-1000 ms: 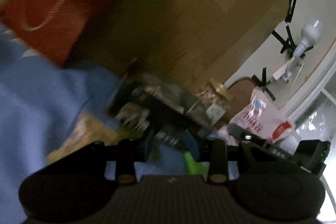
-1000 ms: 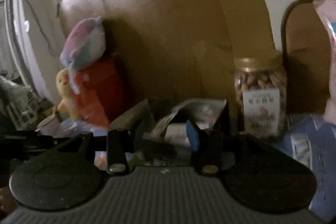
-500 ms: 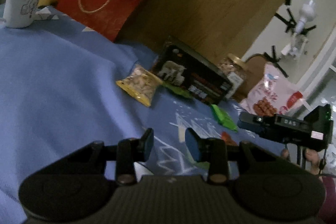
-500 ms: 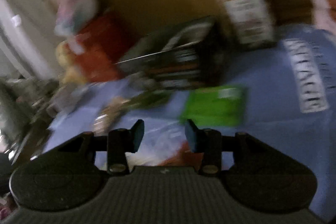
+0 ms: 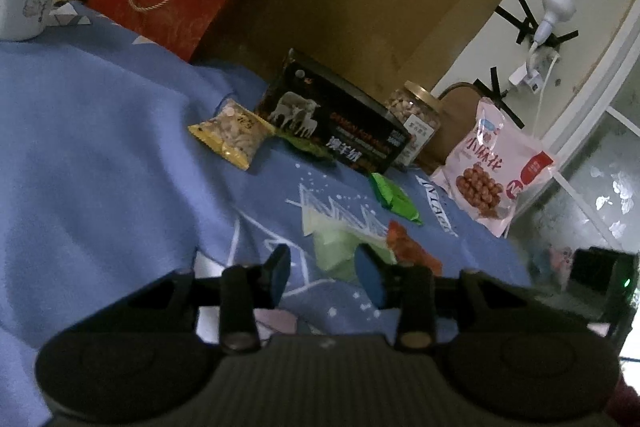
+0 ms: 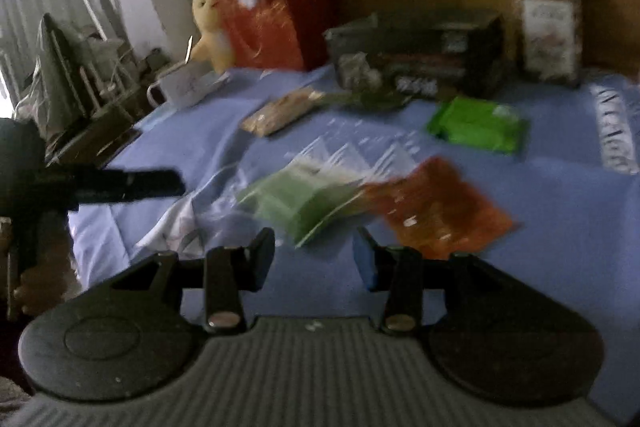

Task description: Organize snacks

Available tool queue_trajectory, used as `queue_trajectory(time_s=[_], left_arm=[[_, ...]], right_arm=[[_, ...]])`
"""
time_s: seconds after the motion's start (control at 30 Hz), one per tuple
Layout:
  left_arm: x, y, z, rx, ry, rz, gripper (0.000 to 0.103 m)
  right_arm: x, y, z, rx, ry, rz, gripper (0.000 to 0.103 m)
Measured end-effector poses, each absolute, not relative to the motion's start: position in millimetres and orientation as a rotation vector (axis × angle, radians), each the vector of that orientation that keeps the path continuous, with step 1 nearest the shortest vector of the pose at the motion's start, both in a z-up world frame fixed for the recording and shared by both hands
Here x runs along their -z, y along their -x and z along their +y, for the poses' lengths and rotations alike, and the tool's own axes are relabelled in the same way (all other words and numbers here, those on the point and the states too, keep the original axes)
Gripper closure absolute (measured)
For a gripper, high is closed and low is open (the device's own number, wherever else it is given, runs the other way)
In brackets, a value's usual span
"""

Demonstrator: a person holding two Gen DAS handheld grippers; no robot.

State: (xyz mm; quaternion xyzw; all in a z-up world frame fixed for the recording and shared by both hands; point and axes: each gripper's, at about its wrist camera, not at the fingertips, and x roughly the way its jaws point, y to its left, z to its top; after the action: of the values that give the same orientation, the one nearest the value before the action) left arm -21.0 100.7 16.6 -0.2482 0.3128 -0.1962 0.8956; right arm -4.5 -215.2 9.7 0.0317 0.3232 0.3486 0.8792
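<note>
1. I am judging this to be the start of a pick: both of my claws are hanging empty over the blue-clothed counter [image 5: 100, 147], and the small snacks are lying loose in front of the dark box [image 5: 336, 125]

2. My left claw [image 5: 322, 277] is standing released, jaws apart, nothing between them; my right claw [image 6: 314, 259] is likewise spread and empty

3. The snacks are lying like this: the pale green packet [image 6: 300, 201] and the orange packet [image 6: 438, 211] are touching, just ahead of my right claw; the bright green packet [image 6: 478, 125] is lying farther back; the yellow peanut packet [image 5: 232, 133] is resting beside the box; the nut jar [image 5: 414, 119] and the pink bag [image 5: 490, 171] are standing at the back

4. The next move, I am thinking, is calling for lowering my right claw onto the pale green packet's near edge, tilting so one jaw slides under the flat foil

5. Both claws are pointing forward and slightly down, held above the cloth, the left one a little behind the packets. The right view is blurring, so finer detail is escaping me
</note>
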Motion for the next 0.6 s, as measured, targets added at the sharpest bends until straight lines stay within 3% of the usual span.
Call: queue_trajectory(time_s=[0.2, 0.43, 0.47, 0.6], left_arm=[[-23.3, -1.8, 79.2, 0.422, 0.445, 0.653, 0.056], [2.8, -34.6, 49.5, 0.45, 0.418, 0.737, 0.058], [3.7, -32.4, 47.5, 0.459, 0.412, 0.734, 0.065], [1.6, -28.2, 50.1, 0.447, 0.434, 0.738, 0.065]], right_arm=[[-5.4, 4.3, -197.5, -0.707, 0.008, 0.644, 0.056], [-1.9, -1.4, -182.3, -0.721, 0.053, 0.636, 0.056], [-1.3, -2.6, -179.6, -0.725, 0.056, 0.634, 0.056], [-1.6, -7.1, -172.7, -0.709, 0.063, 0.611, 0.064]])
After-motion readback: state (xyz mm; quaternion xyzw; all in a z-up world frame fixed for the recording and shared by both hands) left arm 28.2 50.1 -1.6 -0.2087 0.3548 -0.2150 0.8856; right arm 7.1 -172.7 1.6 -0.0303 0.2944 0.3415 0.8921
